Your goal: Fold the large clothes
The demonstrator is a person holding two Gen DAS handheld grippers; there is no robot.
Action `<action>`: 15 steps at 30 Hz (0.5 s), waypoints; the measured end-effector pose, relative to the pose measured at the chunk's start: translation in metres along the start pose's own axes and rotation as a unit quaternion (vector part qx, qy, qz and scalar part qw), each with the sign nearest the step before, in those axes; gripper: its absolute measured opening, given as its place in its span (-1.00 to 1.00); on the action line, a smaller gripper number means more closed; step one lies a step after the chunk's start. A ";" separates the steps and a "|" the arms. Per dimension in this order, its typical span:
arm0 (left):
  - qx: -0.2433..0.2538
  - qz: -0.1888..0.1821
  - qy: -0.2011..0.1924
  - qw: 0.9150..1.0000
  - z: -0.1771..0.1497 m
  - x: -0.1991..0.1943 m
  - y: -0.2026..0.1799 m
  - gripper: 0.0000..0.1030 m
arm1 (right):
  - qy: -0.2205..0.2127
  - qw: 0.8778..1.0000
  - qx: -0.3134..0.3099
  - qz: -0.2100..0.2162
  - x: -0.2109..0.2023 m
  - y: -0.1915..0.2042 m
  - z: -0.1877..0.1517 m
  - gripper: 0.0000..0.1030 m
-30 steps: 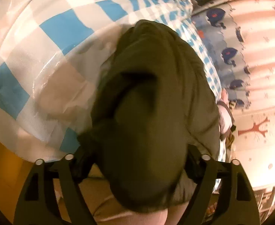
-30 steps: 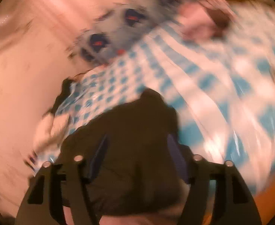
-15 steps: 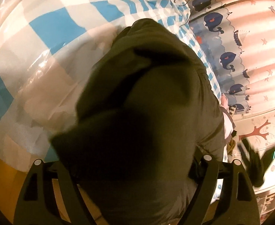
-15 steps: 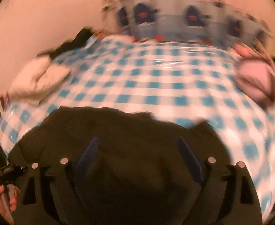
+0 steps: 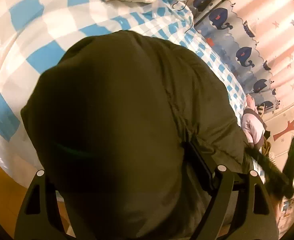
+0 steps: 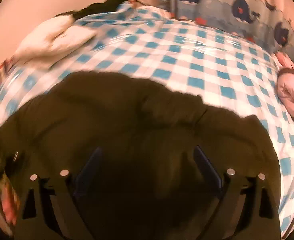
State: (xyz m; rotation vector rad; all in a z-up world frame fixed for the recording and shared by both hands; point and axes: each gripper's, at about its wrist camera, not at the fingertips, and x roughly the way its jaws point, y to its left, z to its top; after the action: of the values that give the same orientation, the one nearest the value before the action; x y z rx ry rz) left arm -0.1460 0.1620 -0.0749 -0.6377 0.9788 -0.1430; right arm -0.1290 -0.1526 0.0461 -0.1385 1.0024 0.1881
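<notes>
The left gripper (image 5: 130,172) is buried in a dark olive jacket (image 5: 130,108): thick cloth is bunched between its widely spread jaws, and only the right-hand pad shows, pressed against the fabric — it looks like a grip on a fat fold. The right gripper (image 6: 147,170) has just been opening its jaws; they stand wide, both blue pads (image 6: 207,166) are clear of the cloth, and the jacket (image 6: 126,132) lies beneath and between them, not pinched.

Ahead of both grippers the jacket spreads over a bed with a blue-and-white checked cover (image 6: 187,60). Farther on, to the right gripper's upper left, lies a white pillow (image 6: 52,40); at its far right lies a pink garment (image 6: 293,92). Beyond the bed hangs a curtain with dark whales (image 5: 245,58).
</notes>
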 end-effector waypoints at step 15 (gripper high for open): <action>0.015 0.012 -0.024 1.000 -0.010 -0.017 -0.021 0.51 | 0.027 0.999 0.000 0.016 0.017 0.002 -0.041 0.82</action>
State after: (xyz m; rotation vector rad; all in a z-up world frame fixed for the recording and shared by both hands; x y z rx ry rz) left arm -0.1600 0.1466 -0.0548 -0.5995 0.9358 -0.1195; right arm -0.1543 -0.1574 0.0098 -0.1276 1.0597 0.2142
